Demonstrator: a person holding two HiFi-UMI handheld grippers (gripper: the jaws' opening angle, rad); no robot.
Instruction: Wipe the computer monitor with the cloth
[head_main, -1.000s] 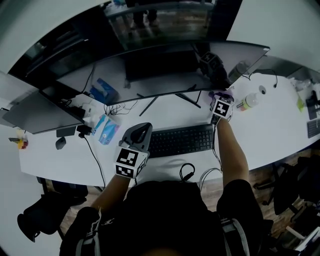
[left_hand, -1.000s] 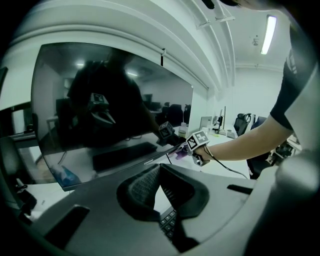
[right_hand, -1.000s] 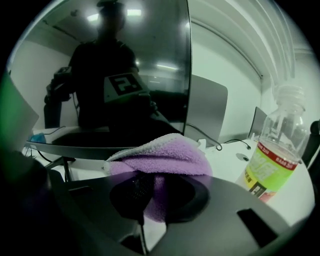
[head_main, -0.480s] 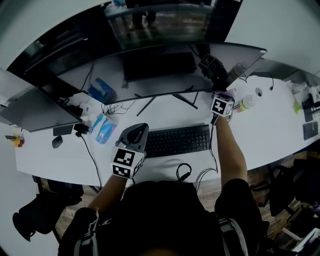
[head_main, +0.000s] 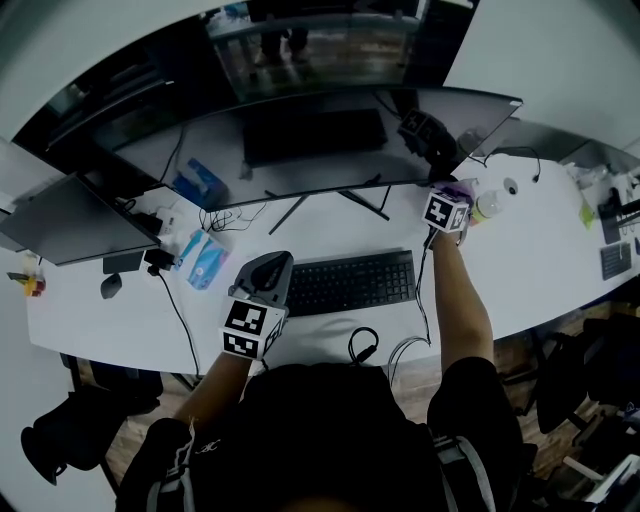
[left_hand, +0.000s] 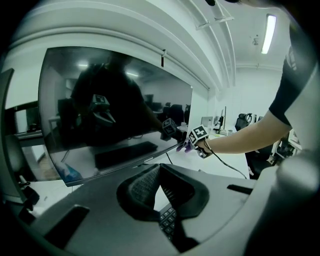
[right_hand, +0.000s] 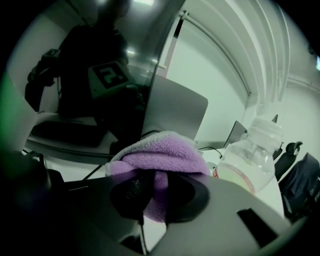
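The right gripper (right_hand: 150, 192) is clamped on the cloth (right_hand: 160, 160). It's a purple, fluffy microfibre wad bunched betw. the pads, w/ a fat fold bulging out ahead of & above the jaws. The monitor (head_main: 330, 140) is a wide curved screen, dark & glossy. Its lower right corner sits just ahead-left of this gripper's tips. The cloth looks at or just off the glass there, but can't confirm contact. A clear plastic bottle (right_hand: 250, 160) stands just to the gripper's right, close enough to get knocked on a wide stroke. The left gripper (left_hand: 160, 187) has its jaws together at the tips w/ nothing held. It hovers low over the keyboard (left_hand: 167, 220), w/ the screen's middle well ahead of it. Handling, my read: the cloth is v. light, soft & floppy, w/ no stiffness, so it only pushes where the jaws back it. The current bite through the middle of the wad seems right, b/c the bulge makes a cushion & keeps hard jaw parts off the panel. The nap should drag a bit on glass, so it could tug loose if the grip is shallow. The monitor is prob. heavy-ish on its stand, but the panel is fragile & scratch-prone, so go w/ light, even pressure & avoid the thin bottom edge.
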